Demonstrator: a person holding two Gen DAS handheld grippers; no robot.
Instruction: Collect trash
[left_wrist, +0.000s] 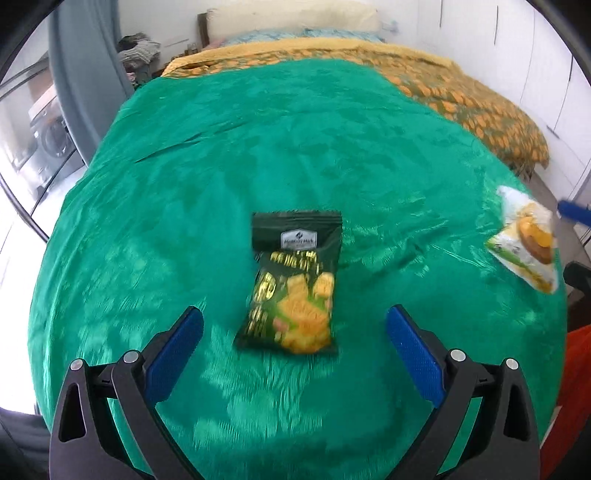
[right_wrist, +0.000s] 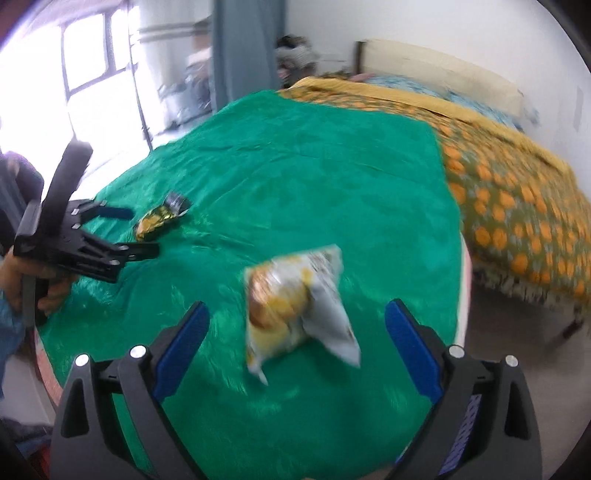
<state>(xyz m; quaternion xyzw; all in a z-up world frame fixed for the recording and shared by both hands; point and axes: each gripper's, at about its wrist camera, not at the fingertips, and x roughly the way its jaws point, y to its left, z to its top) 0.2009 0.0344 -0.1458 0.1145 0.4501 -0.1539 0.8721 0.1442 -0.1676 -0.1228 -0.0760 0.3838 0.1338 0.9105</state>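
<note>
left wrist view: the dark green snack bag looks light and crinkly; grab its flat edge. left gripper fingers wide apart.

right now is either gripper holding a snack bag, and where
Nothing is held. The dark snack bag and the white snack bag lie free between open fingers.

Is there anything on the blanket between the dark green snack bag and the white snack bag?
No. In the left wrist view, only bare green blanket lies between the dark green snack bag and the white snack bag.
</note>
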